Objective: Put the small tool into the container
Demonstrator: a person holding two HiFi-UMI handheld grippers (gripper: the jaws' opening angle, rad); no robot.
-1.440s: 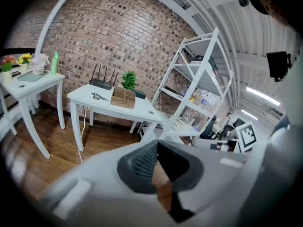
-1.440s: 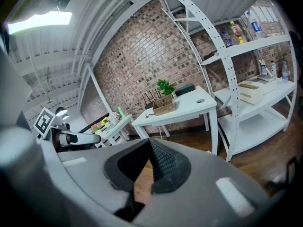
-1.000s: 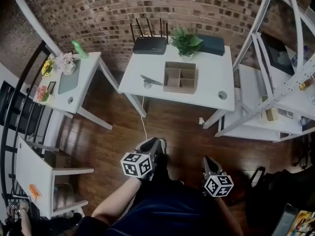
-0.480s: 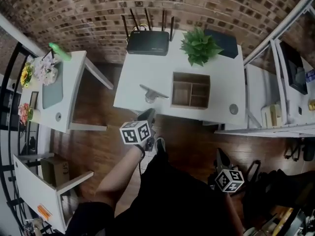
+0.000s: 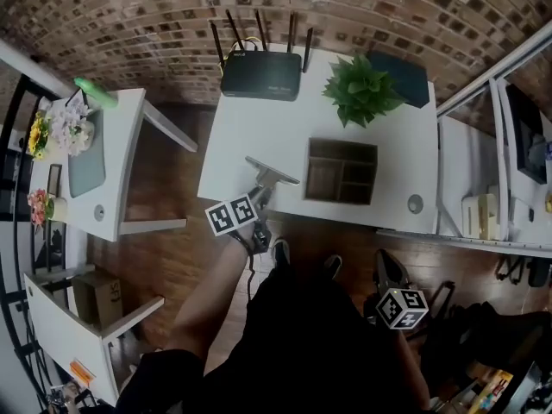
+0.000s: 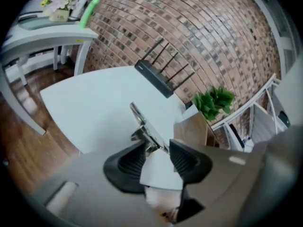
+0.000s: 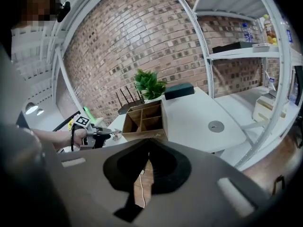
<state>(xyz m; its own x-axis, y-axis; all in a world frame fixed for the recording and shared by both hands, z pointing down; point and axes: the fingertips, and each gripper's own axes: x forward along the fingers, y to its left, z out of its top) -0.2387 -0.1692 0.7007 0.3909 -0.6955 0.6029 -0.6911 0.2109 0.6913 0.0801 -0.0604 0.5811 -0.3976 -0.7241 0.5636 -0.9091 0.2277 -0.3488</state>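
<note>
The small tool (image 5: 271,173) is a flat metal blade on a little stand, lying on the white table (image 5: 259,128) near its front edge. In the left gripper view the tool (image 6: 143,125) runs toward me, its near end just at my jaw tips. My left gripper (image 5: 259,200) (image 6: 158,148) is at the table's front edge; its jaws are opening, the pads apart and not pressing the tool. To the right of the tool stands the container (image 5: 341,172), a brown compartmented box (image 7: 144,119), which looks empty. My right gripper (image 5: 390,287) (image 7: 148,145) hangs low at my side, shut and empty.
At the back of the table are a black router (image 5: 261,73), a potted plant (image 5: 363,90) and a dark case (image 5: 410,78). A side table with flowers (image 5: 86,158) stands left, white shelving (image 5: 496,179) right. A cable hole (image 5: 416,203) sits near the front right corner.
The person has stepped up to the table. My left gripper has reached forward from by the legs to the table's front edge at the tool. The right gripper stayed low.
</note>
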